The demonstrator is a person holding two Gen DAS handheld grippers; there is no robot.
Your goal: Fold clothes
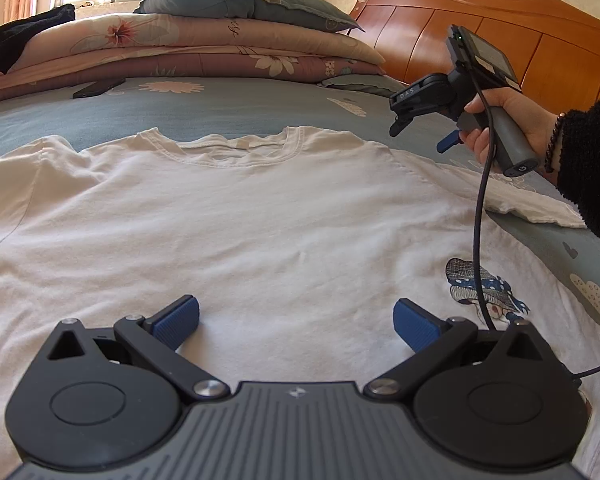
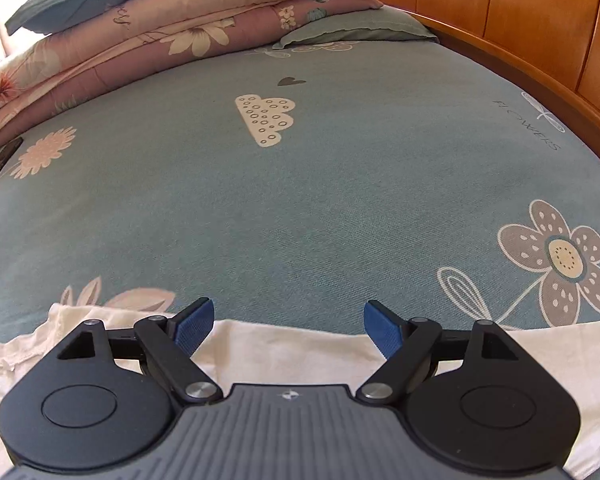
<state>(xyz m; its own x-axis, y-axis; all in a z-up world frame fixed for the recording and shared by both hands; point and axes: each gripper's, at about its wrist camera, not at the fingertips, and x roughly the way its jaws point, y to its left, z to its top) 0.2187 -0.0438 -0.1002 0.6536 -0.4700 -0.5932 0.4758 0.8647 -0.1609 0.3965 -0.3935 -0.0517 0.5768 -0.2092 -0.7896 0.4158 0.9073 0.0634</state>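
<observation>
A white T-shirt (image 1: 260, 216) lies spread flat on the bed, collar toward the far side, with a small printed figure (image 1: 482, 280) near its right side. My left gripper (image 1: 296, 322) hovers low over the shirt's middle, open, nothing between its blue pads. In the left wrist view the right gripper (image 1: 400, 120) is held by a hand (image 1: 500, 120) in a black sleeve above the shirt's right shoulder. In the right wrist view my right gripper (image 2: 288, 326) is open over the edge of the white shirt (image 2: 292, 344), with nothing between its pads.
The blue patterned bedsheet (image 2: 300, 184) stretches beyond the shirt. Folded quilts and a pillow (image 1: 228, 32) are stacked at the far side, with a dark garment (image 1: 24, 36) at the far left. A wooden headboard (image 1: 500, 36) bounds the right. A dark flat object (image 1: 100, 88) lies by the quilts.
</observation>
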